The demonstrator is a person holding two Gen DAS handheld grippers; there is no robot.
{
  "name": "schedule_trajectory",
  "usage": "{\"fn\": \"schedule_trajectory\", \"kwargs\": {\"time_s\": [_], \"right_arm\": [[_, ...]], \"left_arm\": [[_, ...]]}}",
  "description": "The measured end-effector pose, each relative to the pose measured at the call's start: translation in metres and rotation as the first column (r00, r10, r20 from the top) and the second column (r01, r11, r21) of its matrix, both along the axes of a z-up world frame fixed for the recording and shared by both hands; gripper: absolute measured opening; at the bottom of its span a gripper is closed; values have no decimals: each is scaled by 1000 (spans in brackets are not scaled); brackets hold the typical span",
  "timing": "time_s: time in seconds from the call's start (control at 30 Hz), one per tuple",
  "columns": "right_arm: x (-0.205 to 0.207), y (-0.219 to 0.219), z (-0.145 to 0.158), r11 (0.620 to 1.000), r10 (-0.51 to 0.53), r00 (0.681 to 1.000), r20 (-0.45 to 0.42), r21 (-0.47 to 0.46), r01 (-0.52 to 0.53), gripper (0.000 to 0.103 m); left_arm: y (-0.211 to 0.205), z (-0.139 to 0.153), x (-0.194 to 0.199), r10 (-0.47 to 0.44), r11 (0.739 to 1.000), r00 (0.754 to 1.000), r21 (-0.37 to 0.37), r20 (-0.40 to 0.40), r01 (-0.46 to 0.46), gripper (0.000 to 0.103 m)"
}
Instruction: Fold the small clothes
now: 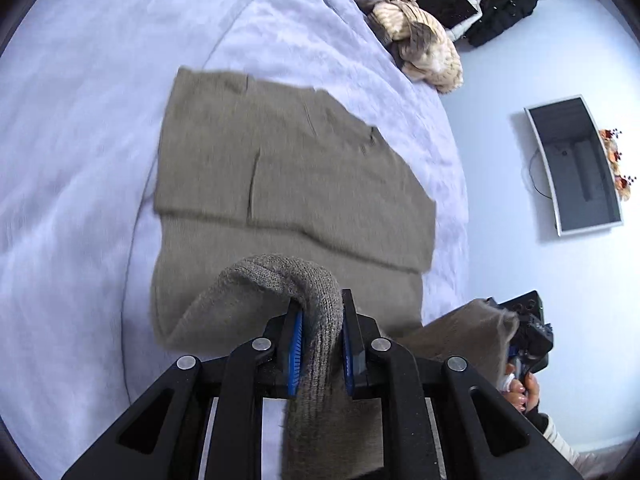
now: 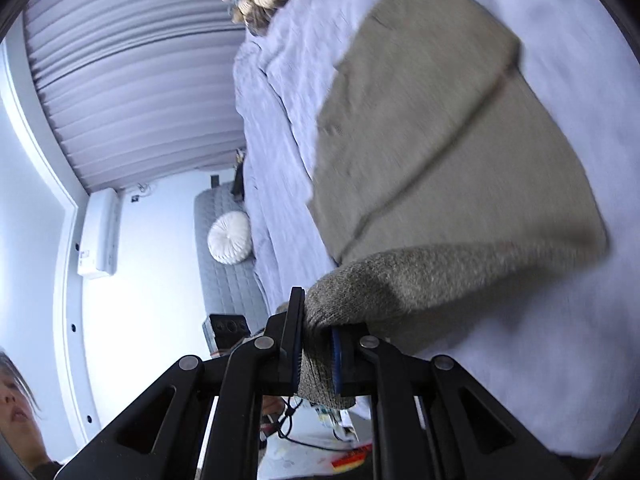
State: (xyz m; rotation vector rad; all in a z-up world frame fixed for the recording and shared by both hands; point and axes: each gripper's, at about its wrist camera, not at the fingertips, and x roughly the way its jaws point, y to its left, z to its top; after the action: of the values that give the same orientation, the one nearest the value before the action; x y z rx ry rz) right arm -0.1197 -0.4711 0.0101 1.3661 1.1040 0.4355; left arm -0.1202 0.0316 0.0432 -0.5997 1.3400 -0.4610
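Garment: one taupe knitted sweater (image 1: 288, 168) is lying partly folded on the pale lavender bedspread (image 1: 80, 140), its far part flat, its near hem being lifted off the bed.
Grippers: two black two-finger grippers with blue pads are working the hem.
Left gripper (image 1: 320, 344): its jaws are clamping a bunched roll of the sweater's ribbed hem, the knit arching over the fingertips.
Right gripper (image 2: 316, 344): its jaws are pinching the hem's other corner, the fabric stretching away to the right in the right wrist view; in the left wrist view the same tool is showing at lower right (image 1: 528, 336), cloth draped over it.
Hand: one hand (image 1: 520, 388) is gripping the right tool's handle, a light sleeve trailing behind it.
Other clothes on the bed: one heap of beige and brown knitwear (image 1: 416, 36) is sitting at the far edge, well apart from the sweater.
Beyond the bed: one pile of black clothing (image 1: 480, 8) is lying on the floor near the wall.
Container: one open rectangular box with a white rim (image 1: 576, 164) is standing on the floor to the right; what is in it cannot be told.
Bench: one grey quilted bench (image 2: 228, 256) is carrying one round white pleated cushion (image 2: 230, 240).
Wall: one white air-conditioning unit (image 2: 100, 232) is hanging beside the grey pleated curtain (image 2: 132, 72).
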Motion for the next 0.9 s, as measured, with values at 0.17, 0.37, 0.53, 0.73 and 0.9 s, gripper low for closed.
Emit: {"fn": "schedule_trajectory", "kwargs": {"time_s": [0.17, 0.37, 0.53, 0.73, 0.9], "right_arm": [[67, -25, -10, 999, -36, 999, -9, -21, 36, 12], [113, -53, -48, 996, -69, 991, -112, -62, 62, 12], [126, -67, -77, 993, -107, 974, -198, -75, 94, 16], [128, -81, -74, 992, -128, 973, -193, -39, 123, 60], [131, -87, -57, 988, -118, 978, -171, -122, 98, 60]], "left_arm": [[-34, -18, 66, 26, 997, 1000, 74, 3, -26, 17], [-64, -55, 118, 71, 972, 995, 230, -72, -53, 18], [-50, -68, 126, 182, 937, 980, 317, -86, -146, 69], [-31, -53, 123, 191, 951, 980, 255, -51, -172, 71], [-39, -52, 119, 146, 936, 989, 327, -31, -128, 71]]}}
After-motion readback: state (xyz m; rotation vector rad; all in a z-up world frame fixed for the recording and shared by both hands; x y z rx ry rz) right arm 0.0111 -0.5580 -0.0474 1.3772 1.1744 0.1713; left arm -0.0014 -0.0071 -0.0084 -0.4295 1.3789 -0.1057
